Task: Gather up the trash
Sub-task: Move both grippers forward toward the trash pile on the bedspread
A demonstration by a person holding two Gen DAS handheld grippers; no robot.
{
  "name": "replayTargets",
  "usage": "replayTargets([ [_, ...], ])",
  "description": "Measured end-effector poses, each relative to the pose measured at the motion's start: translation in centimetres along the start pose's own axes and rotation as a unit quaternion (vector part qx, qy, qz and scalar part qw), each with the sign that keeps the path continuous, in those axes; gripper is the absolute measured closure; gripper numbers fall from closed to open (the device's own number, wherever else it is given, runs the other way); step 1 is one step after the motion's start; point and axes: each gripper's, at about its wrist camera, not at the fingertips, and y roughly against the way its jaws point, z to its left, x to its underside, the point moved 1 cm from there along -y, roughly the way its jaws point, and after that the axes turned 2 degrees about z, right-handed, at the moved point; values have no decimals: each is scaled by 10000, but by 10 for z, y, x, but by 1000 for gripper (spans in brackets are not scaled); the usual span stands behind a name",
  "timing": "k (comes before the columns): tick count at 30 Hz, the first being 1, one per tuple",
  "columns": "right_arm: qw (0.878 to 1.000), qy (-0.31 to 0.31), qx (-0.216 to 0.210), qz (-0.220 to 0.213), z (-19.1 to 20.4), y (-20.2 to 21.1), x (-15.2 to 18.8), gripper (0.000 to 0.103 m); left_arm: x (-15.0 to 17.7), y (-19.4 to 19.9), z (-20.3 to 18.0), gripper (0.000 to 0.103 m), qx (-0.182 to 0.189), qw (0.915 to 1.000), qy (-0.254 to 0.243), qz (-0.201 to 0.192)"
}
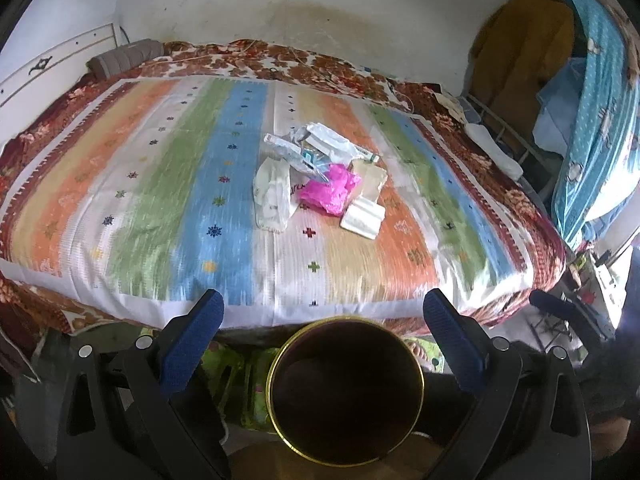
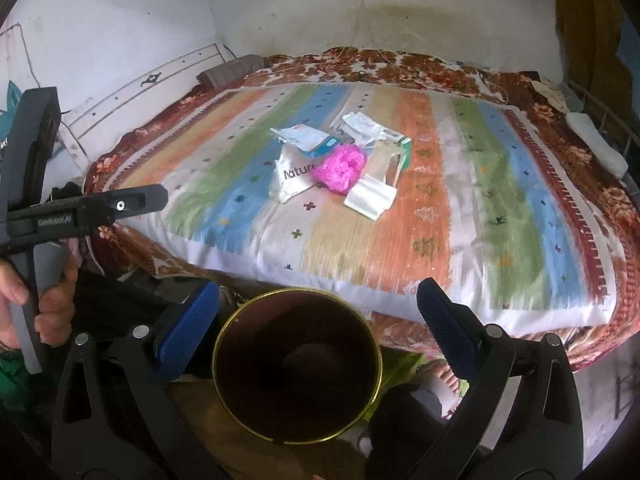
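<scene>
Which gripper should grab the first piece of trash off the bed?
Marginally right. Both grippers, left and right, are open, empty and short of the trash pile; the bin sits below both. The pile looks slightly nearer in the right view.

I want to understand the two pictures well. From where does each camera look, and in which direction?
Left wrist: on the left gripper, facing the bed over the bin; its blue fingers show, wide apart.
Right wrist: on the right gripper, same direction, from further right; open fingers, the left hand and a foot show.
Shared: pink bag, trash pile, bin, bed.
</scene>
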Motion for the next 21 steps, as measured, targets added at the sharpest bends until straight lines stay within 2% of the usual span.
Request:
replayTargets([
  [3,9999,19,40,99,-4,-8,-9,9,-14,-6,0,6,114,9999,101,29],
  [9,9998,32,-81,158,-6,-23,-31,10,-43,-31,5,10,28,9993,309,199],
  [17,9993,27,-53,357,-13,-49,-51,10,-72,-59,16,12,-164,9975,611,318],
  [21,9992,17,20,400,-19,-63,-61,10,-82,-75,19,13,-135,9966,687,428],
])
